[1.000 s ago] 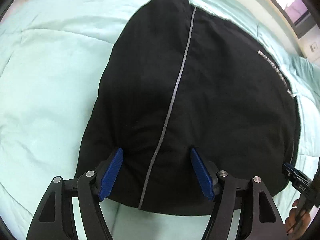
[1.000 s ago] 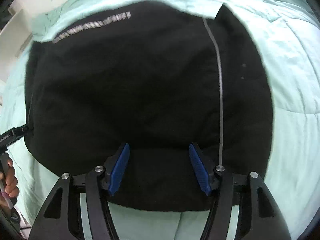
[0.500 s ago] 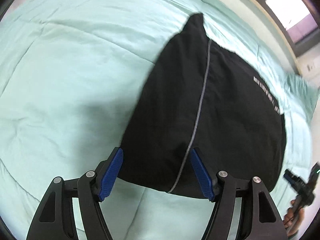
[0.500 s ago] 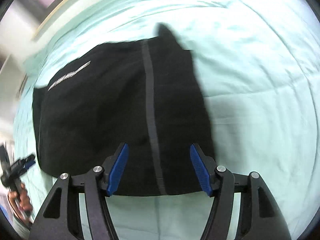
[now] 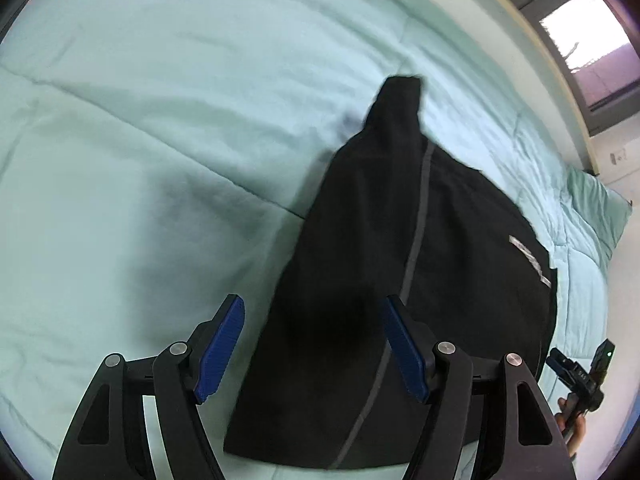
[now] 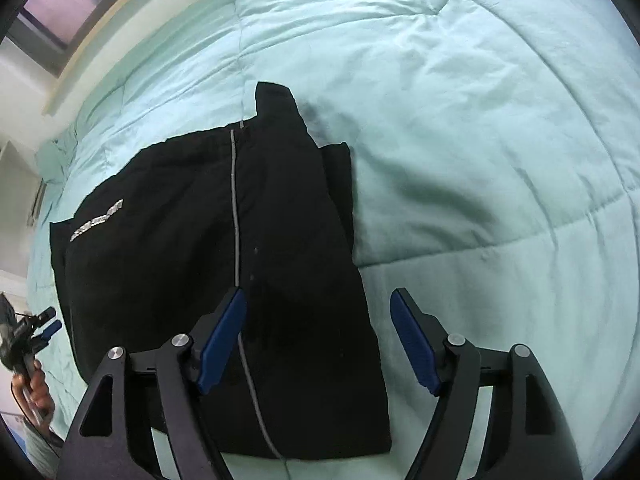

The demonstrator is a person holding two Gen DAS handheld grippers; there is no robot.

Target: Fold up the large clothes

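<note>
Both tongs, L (image 5: 312, 346) & R (image 6: 318, 342), apart, empty, above folded black garment (image 6: 192, 260) on quilt (image 6: 480, 140).

A pale mint-green quilted comforter (image 5: 160, 128) covers the whole bed, its stitched seams crossing in shallow creases. Past its far edge runs a cream wall ledge (image 6: 100, 36), with a dark-framed window (image 5: 592, 52) above showing hazy daylight.

Both grippers, left (image 5: 314, 350) and right (image 6: 318, 342), now sit higher and farther back from the folded black garment (image 5: 400, 280), so more quilt (image 5: 140, 160) shows around it.
</note>
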